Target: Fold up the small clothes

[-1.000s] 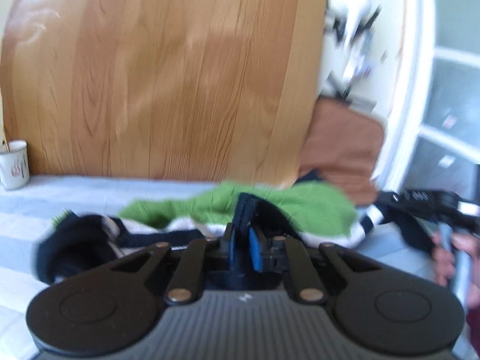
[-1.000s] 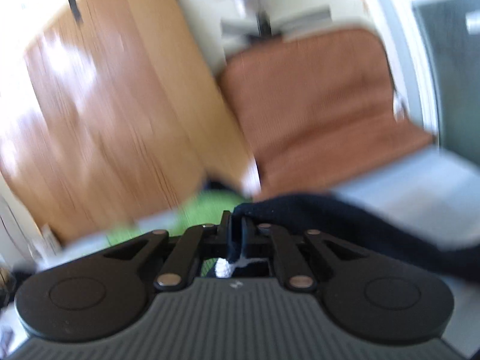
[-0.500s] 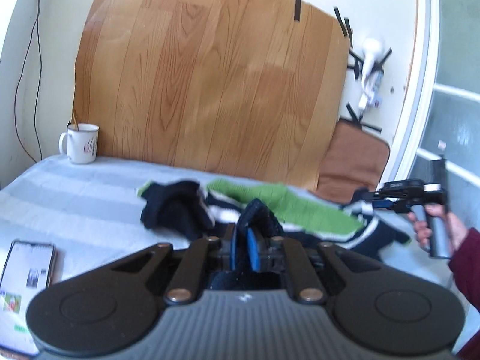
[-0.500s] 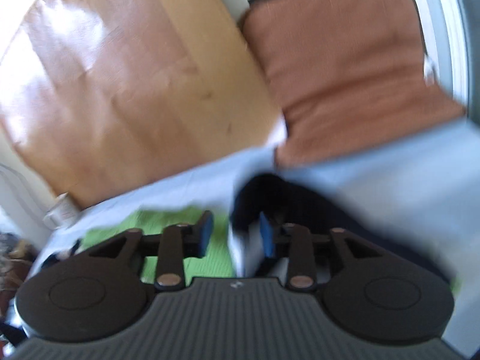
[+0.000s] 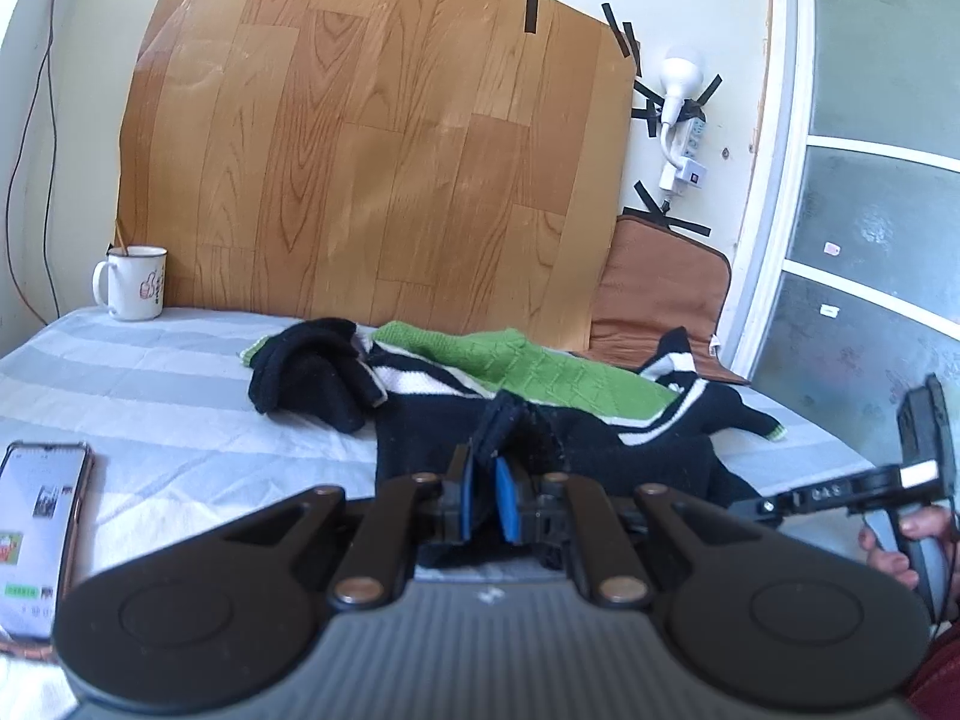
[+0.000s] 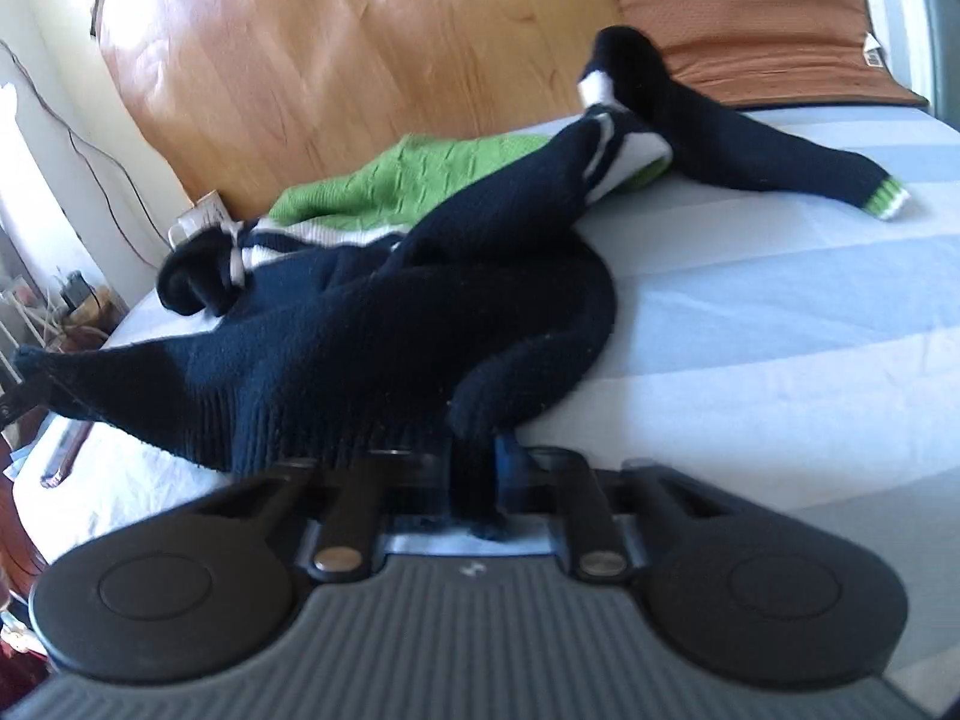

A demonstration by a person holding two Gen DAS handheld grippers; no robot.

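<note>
A navy, green and white knit sweater (image 5: pixel 540 372) lies spread on the striped bed sheet (image 5: pixel 150 384). My left gripper (image 5: pixel 486 483) is shut on a navy fold of its hem at the near edge. In the right wrist view the navy body (image 6: pixel 360 348) stretches to the left. One sleeve (image 6: pixel 780 162) with a green-and-white cuff lies at the far right. My right gripper (image 6: pixel 474 480) has its jaws closing, with a navy fold of the hem between the pads and pressed by them. That same gripper (image 5: pixel 744 507) shows low at the right of the left wrist view, held by a hand (image 5: pixel 900 546).
A white mug (image 5: pixel 135 288) stands at the bed's far left corner. A phone (image 5: pixel 36 540) lies near the left edge. A brown cushion (image 5: pixel 660 294) leans at the far right beside a wood-patterned panel (image 5: pixel 372 150). A glass door frame (image 5: pixel 774 210) borders the right.
The left gripper drew back with the hem and the sweater now lies stretched out. The right gripper let go of the fabric, opened, dropped lower and has come together on a navy hem fold.
</note>
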